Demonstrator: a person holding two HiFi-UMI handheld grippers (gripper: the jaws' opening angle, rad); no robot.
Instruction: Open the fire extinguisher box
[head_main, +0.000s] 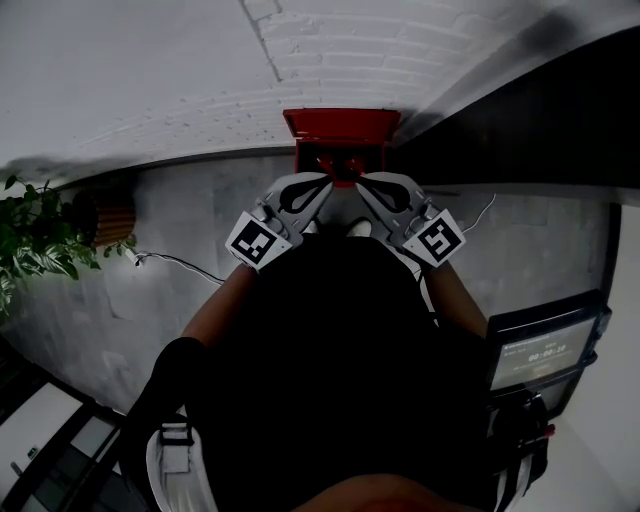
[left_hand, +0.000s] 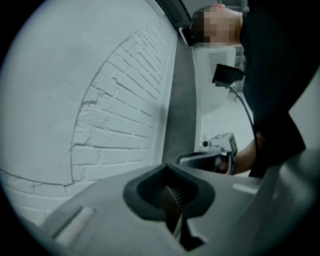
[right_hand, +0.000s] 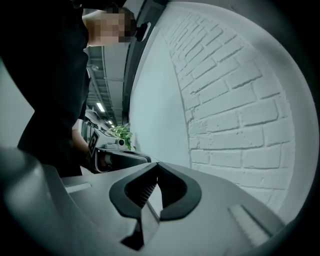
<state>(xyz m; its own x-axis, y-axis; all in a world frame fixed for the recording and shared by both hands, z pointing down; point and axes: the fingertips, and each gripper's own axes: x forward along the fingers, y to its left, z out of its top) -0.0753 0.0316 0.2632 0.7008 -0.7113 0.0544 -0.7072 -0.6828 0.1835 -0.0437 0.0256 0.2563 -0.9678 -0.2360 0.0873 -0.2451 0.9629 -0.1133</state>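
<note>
The red fire extinguisher box stands on the grey floor against the white brick wall, straight ahead of me. Both grippers are held in front of my body, their tips angled toward each other just below the box. My left gripper has its jaws together with nothing between them. My right gripper is likewise shut and empty. Neither touches the box. Each gripper view shows the brick wall and the other gripper, not the box. Whether the box lid is open I cannot make out.
A leafy plant and a brown basket stand at the left by the wall. A white cable lies on the floor. A dark wall panel and a device with a lit screen are at the right.
</note>
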